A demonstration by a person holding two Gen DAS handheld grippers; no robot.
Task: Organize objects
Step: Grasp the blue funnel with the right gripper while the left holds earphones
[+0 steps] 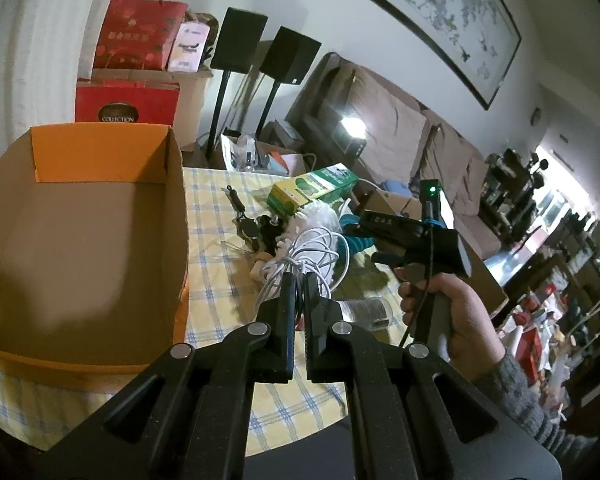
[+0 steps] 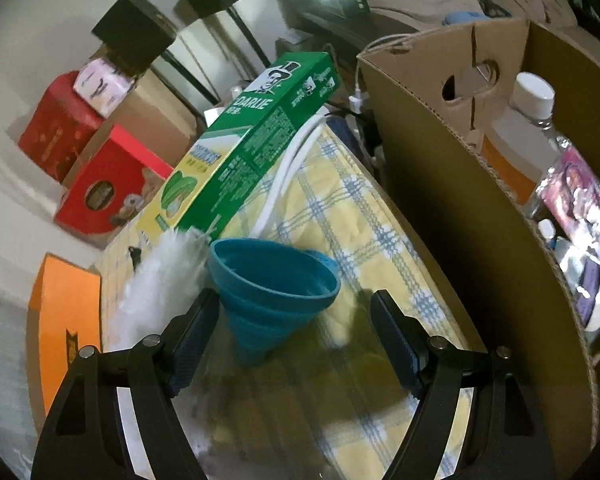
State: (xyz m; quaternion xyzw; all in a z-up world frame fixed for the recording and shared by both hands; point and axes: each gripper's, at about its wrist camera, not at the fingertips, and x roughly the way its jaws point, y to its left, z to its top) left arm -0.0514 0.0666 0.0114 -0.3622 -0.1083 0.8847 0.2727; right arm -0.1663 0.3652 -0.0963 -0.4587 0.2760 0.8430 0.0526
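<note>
Left claw (image 1: 298, 280) pressed together beside the orange box (image 1: 100, 216), above a white cable (image 1: 308, 256). Right claw (image 2: 292, 320) spread apart around a blue funnel (image 2: 268, 292) on the checked counter (image 2: 360, 216), not gripping.

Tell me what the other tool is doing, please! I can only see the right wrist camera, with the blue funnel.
Observer: The left tool is shut on a white cable, and its loops hang over the tablecloth.
Operator: Is the orange box full?
Observer: No. The orange box beside the left tool is open and looks empty inside.
Operator: Who holds the funnel tool?
Observer: A hand in a grey knitted sleeve grips the handle of the right tool.
</note>
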